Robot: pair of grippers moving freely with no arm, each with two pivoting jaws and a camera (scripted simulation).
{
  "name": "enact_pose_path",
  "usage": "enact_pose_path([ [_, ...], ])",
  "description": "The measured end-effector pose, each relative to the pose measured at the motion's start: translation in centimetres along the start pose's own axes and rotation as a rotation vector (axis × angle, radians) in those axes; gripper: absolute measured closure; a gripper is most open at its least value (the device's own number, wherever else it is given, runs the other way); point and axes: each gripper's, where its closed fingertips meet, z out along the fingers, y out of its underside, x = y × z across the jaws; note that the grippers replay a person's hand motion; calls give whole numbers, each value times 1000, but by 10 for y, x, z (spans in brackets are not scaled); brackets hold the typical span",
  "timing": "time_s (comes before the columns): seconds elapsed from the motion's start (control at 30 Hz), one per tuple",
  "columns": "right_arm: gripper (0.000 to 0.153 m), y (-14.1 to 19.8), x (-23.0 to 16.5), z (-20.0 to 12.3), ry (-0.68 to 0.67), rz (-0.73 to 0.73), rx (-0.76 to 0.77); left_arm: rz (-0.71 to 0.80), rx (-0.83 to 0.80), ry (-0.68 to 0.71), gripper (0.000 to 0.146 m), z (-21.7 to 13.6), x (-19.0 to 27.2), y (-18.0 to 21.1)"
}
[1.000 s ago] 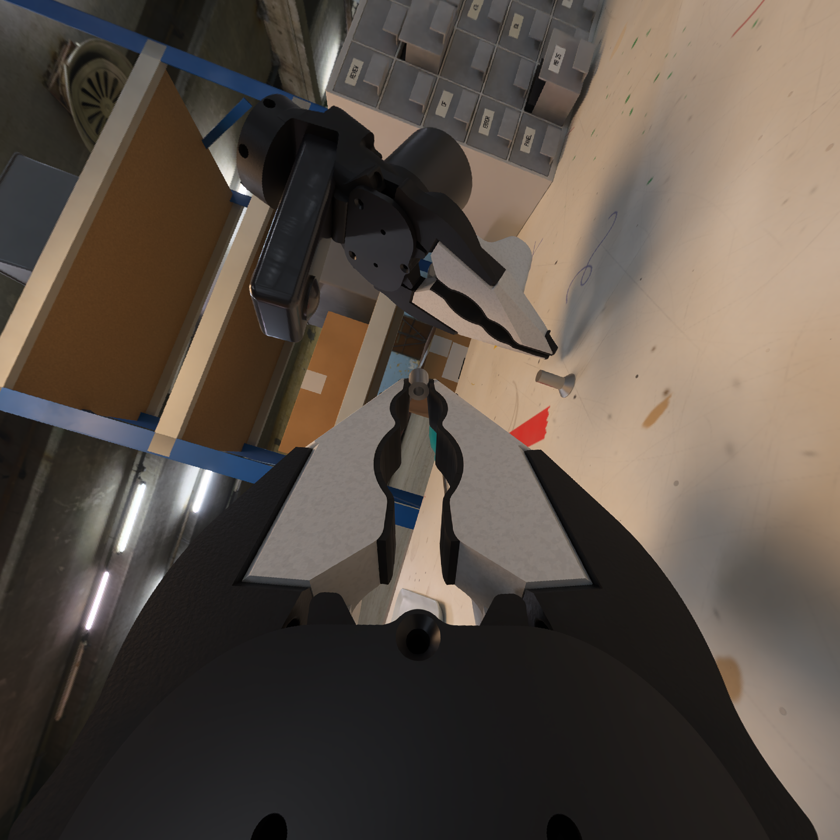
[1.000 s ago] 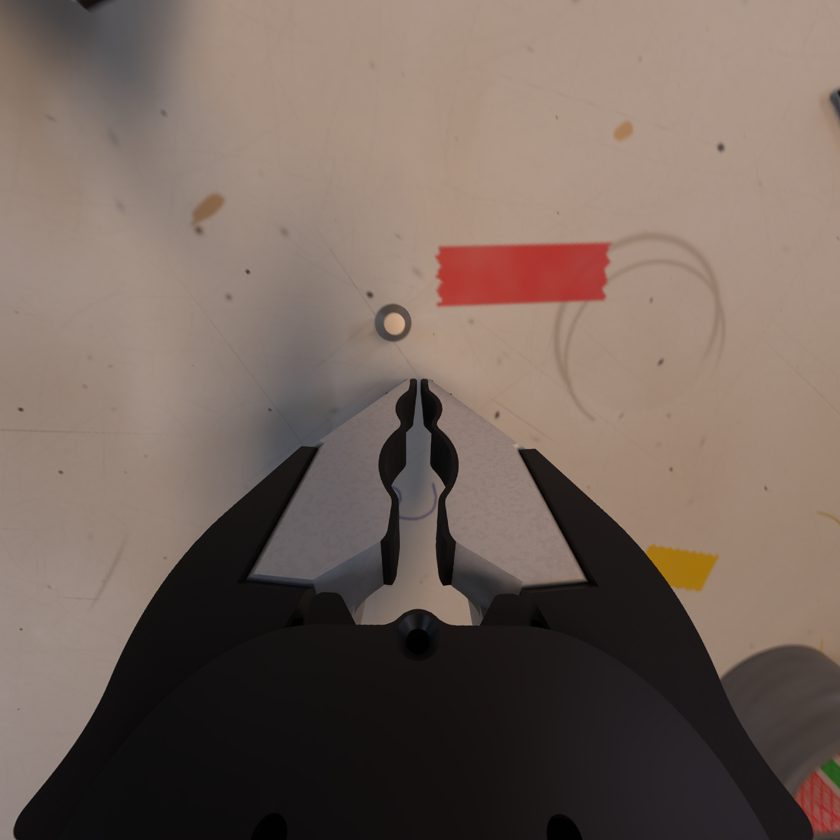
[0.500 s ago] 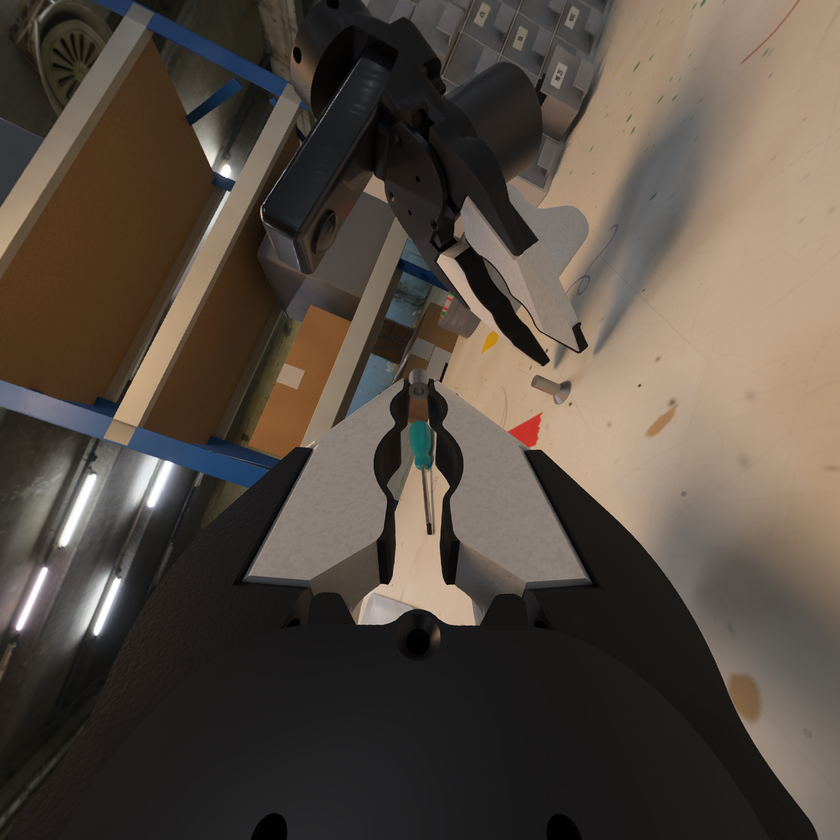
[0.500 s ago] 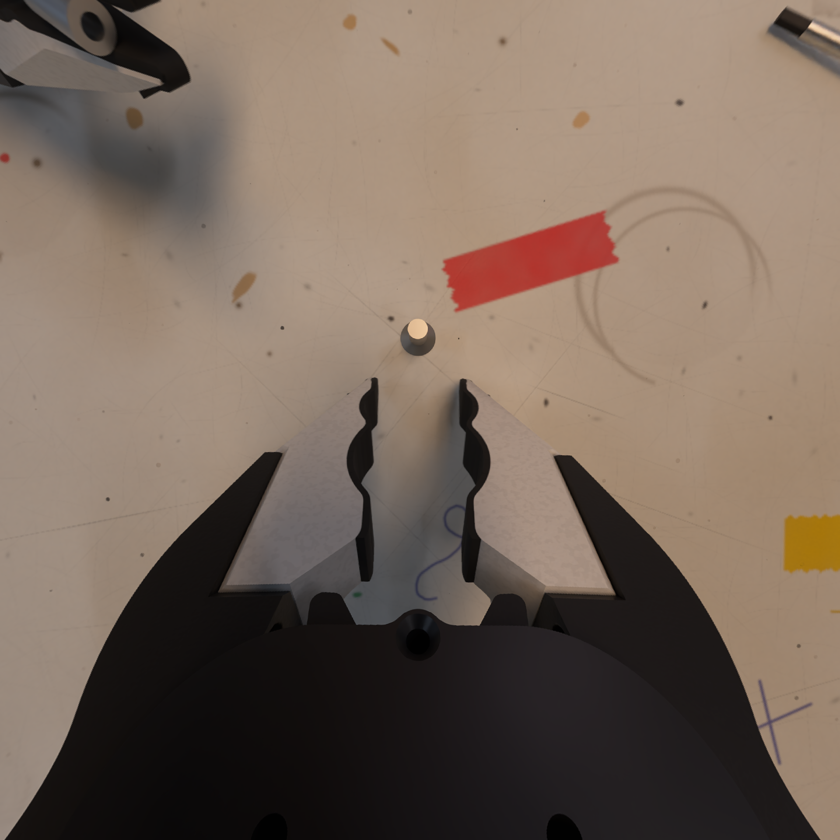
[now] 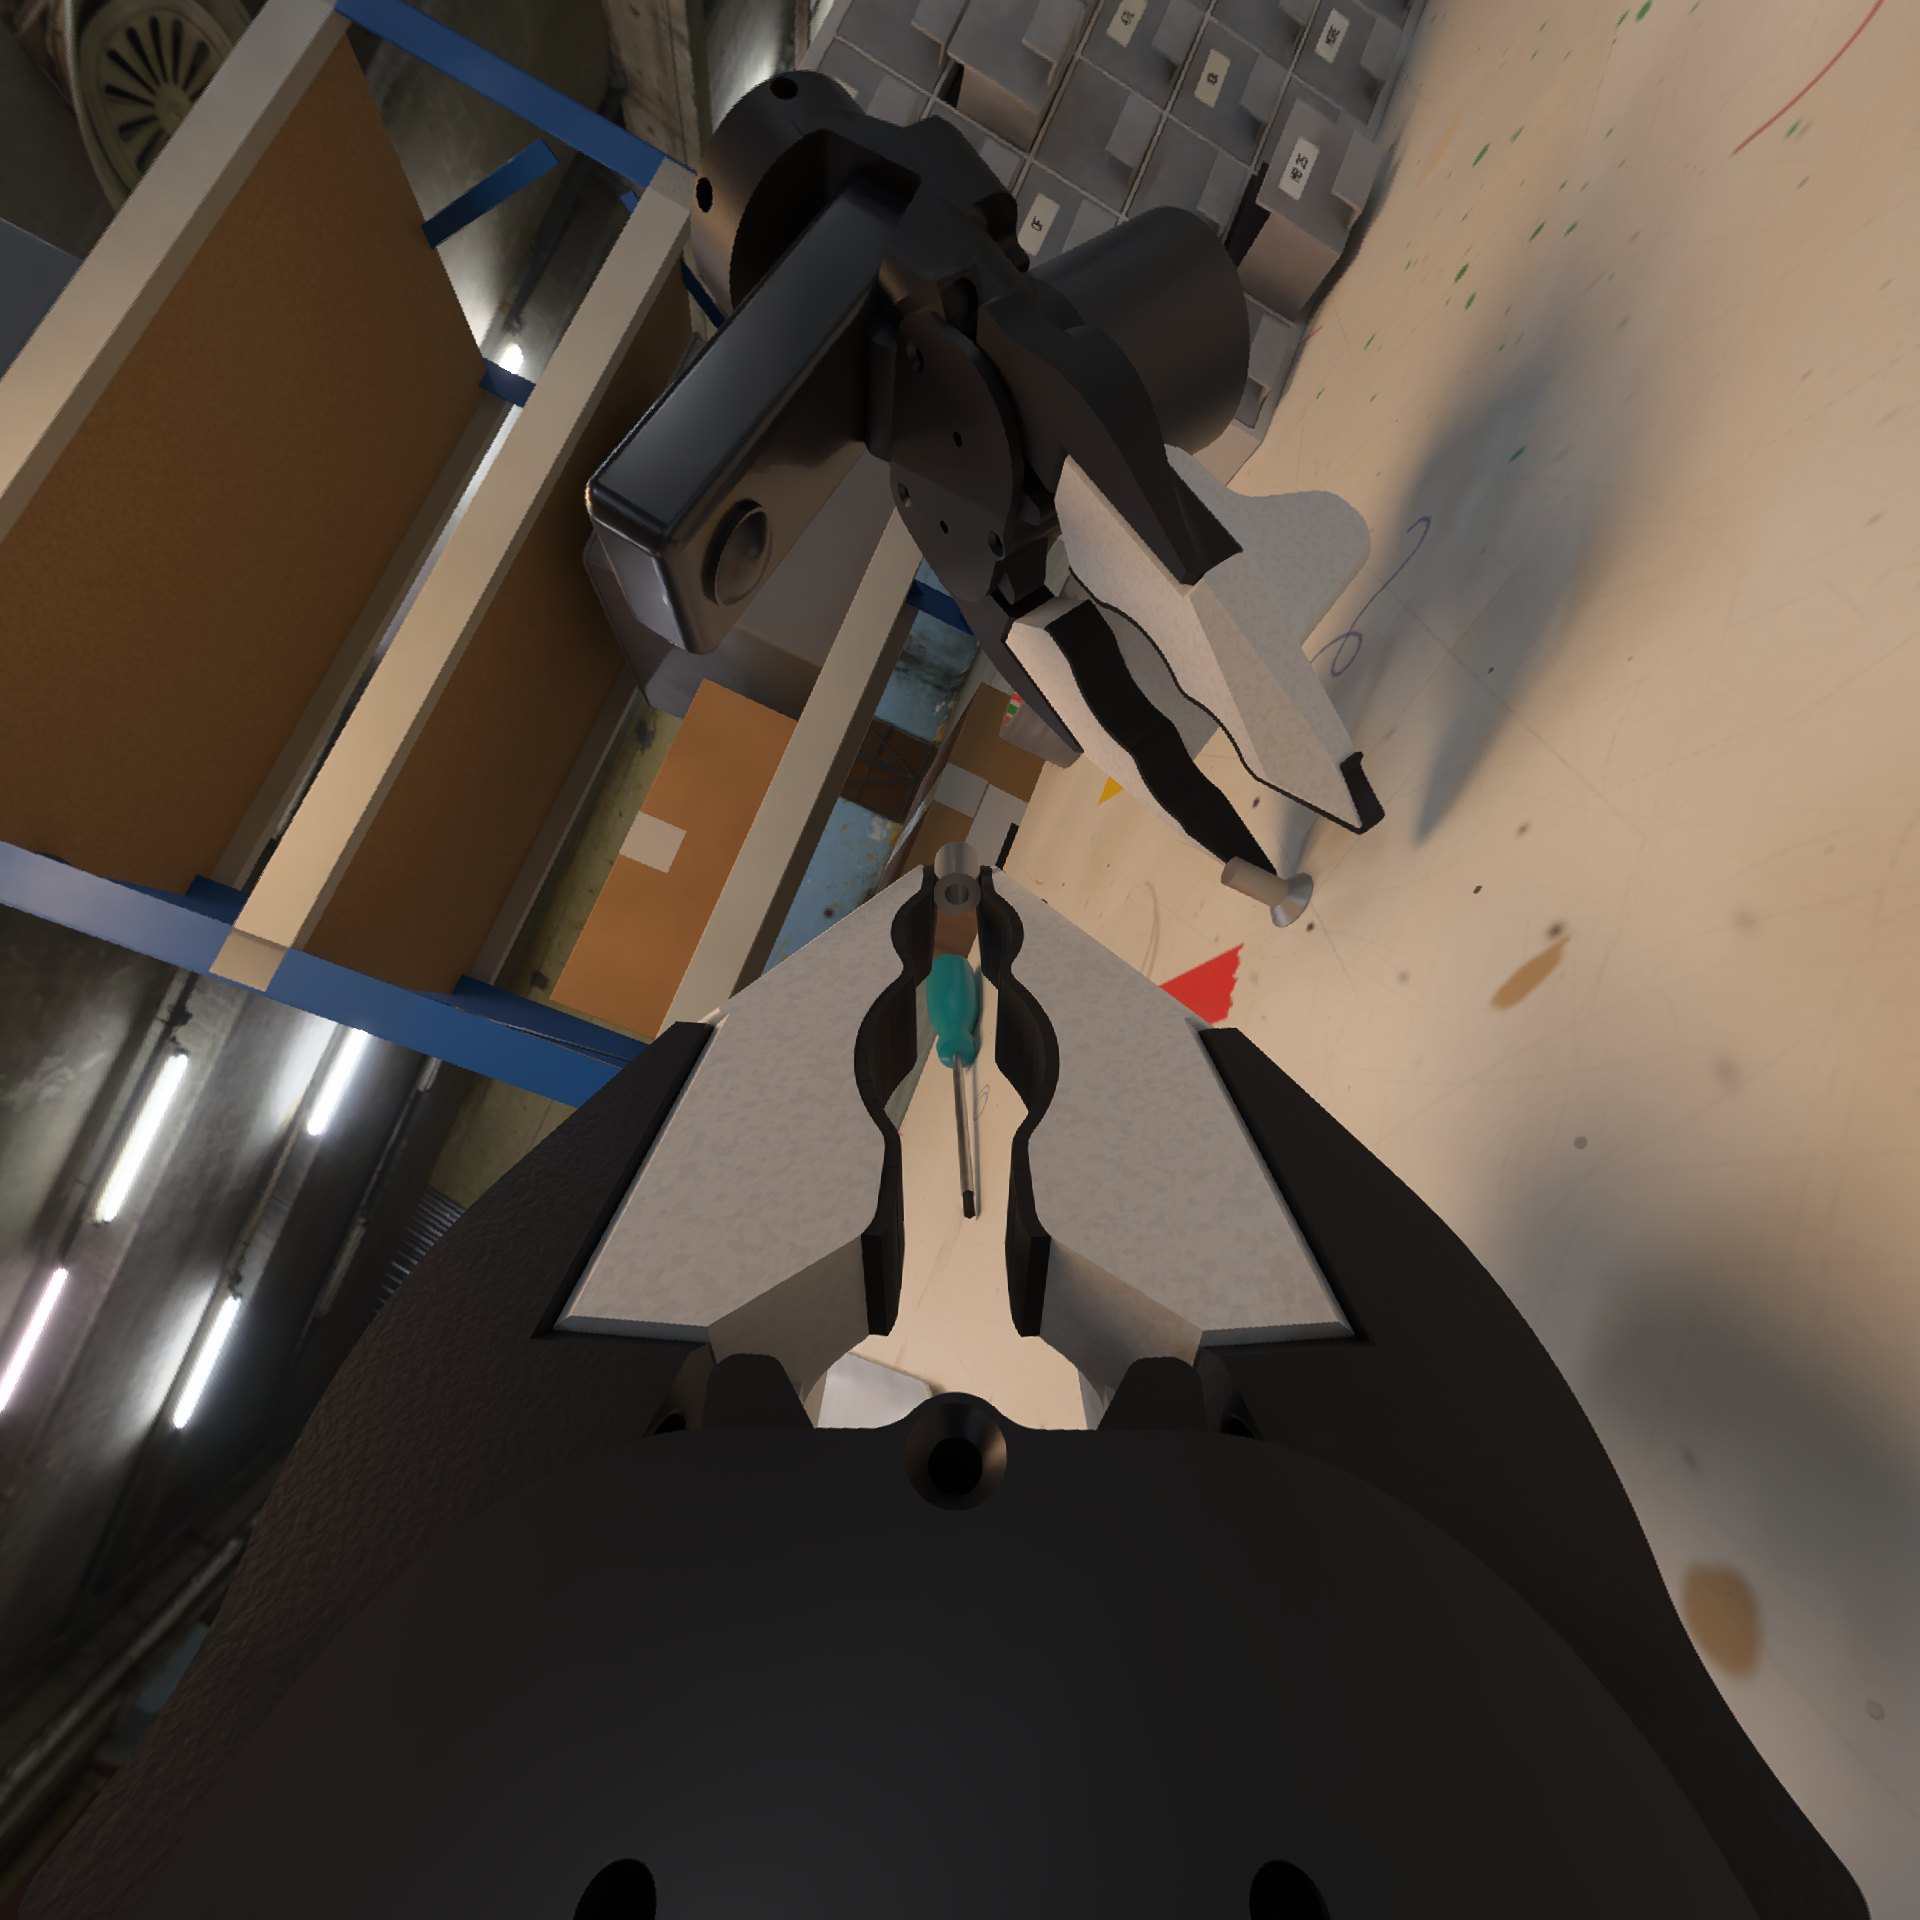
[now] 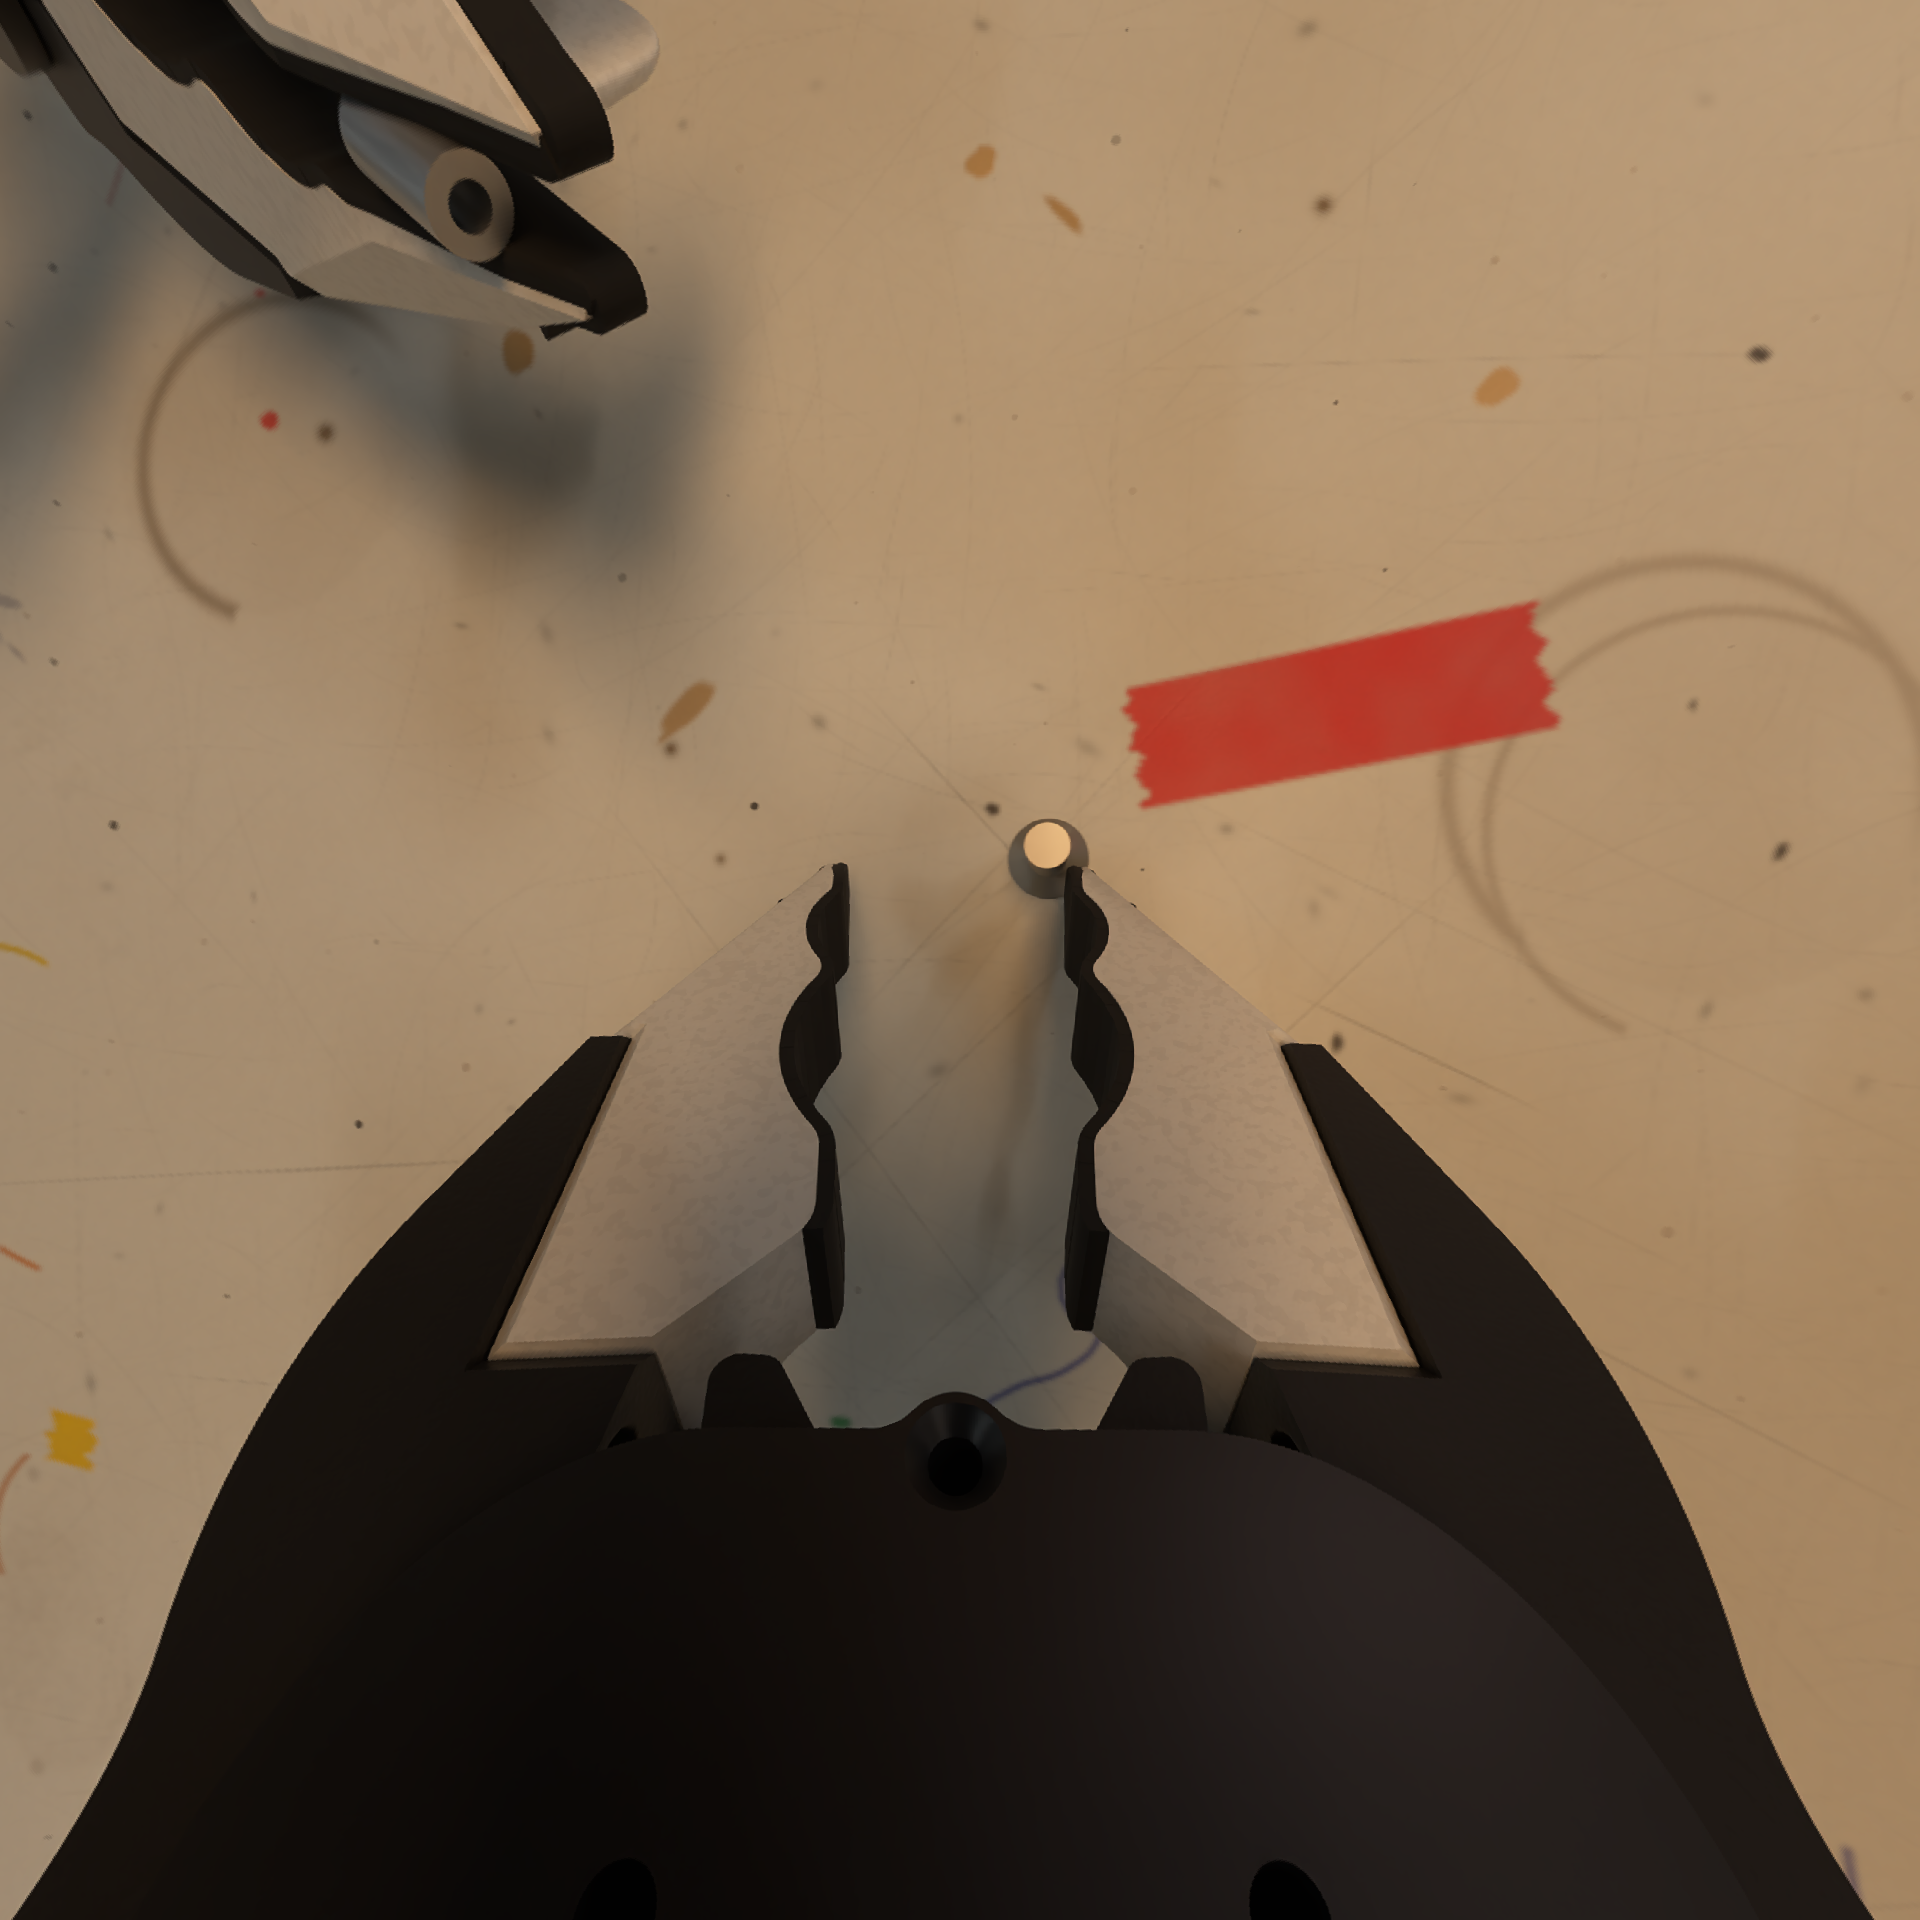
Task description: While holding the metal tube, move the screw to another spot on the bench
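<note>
My left gripper [image 5: 954, 881] is shut on the short metal tube [image 5: 956, 894], whose hollow end shows between the fingertips. In the right wrist view it hangs at the top left [image 6: 587, 223], above the bench, with the tube [image 6: 468, 203] in it. The screw [image 6: 1047, 852] stands on its flat head on the bench, shaft up. My right gripper [image 6: 958, 878] is open and low over the bench. The screw is just ahead of its right fingertip, not between the jaws. The left wrist view shows the right gripper [image 5: 1314, 842] with one tip right beside the screw [image 5: 1273, 894].
A strip of red tape [image 6: 1340, 707] lies right of the screw. A teal-handled screwdriver [image 5: 951, 1018] lies on the bench beyond the left gripper. A grey drawer cabinet [image 5: 1195, 94] stands at the back. Blue-framed shelving [image 5: 260, 416] is off the bench.
My right gripper has gone from shut to wide open and has come down close to the screw. The left gripper has kept hold of the tube and come nearer the right one.
</note>
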Motion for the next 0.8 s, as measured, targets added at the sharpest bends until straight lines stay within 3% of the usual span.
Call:
enact_pose_path([
  [0.2, 114, -4, 17, -5, 74, -111, 7, -9, -3, -1, 139, 0, -1, 1],
  [0.53, 104, -7, 23, 0, 44, -246, -44, -6, -4, 8, 139, 1, 1, 2],
  [0.67, 113, -8, 22, 2, 11, -293, -65, -6, -6, 14, 139, 1, 2, 2],
  [0.8, 136, -7, 20, 3, -20, -296, -92, -8, -9, 20, 139, 1, 2, 3],
])
